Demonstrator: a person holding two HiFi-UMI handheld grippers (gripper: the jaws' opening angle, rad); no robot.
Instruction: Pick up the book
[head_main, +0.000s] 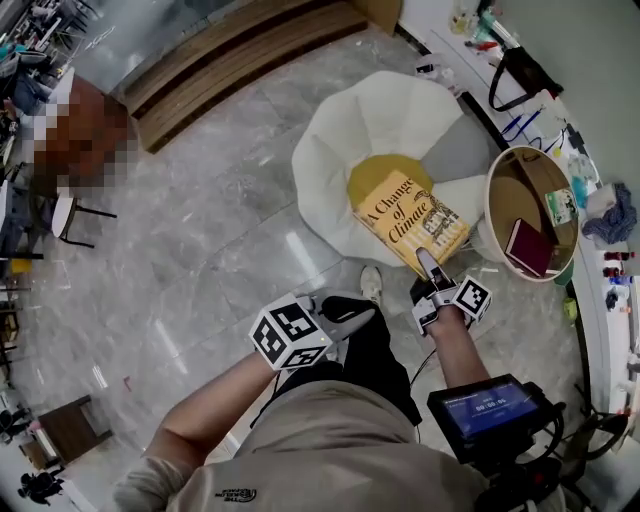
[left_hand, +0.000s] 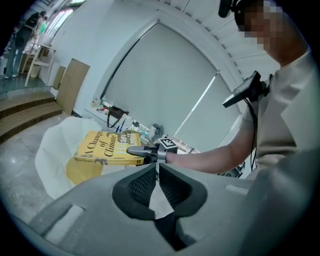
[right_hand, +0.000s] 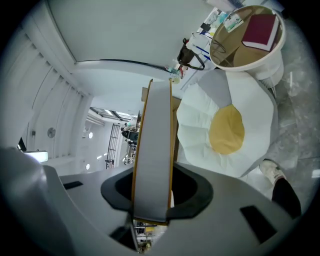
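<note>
The yellow book (head_main: 408, 216), titled "A Change of Climate", hangs in the air above a white flower-shaped cushion (head_main: 335, 150) with a yellow centre. My right gripper (head_main: 428, 262) is shut on the book's near edge. In the right gripper view the book's grey page edge (right_hand: 152, 155) stands upright between the jaws of my right gripper (right_hand: 152, 202). My left gripper (head_main: 366, 313) hovers left of it, shut and empty. In the left gripper view the jaws of my left gripper (left_hand: 157, 172) meet, and the book (left_hand: 102, 147) is ahead with the right gripper (left_hand: 136, 150) on it.
A round basket (head_main: 491, 200) holding a maroon book (head_main: 530, 247) stands right of the cushion. A cluttered shelf (head_main: 600, 230) runs along the right wall. Wooden steps (head_main: 230, 60) lie at the back. A person's shoe (head_main: 371, 284) rests on the marble floor below the book.
</note>
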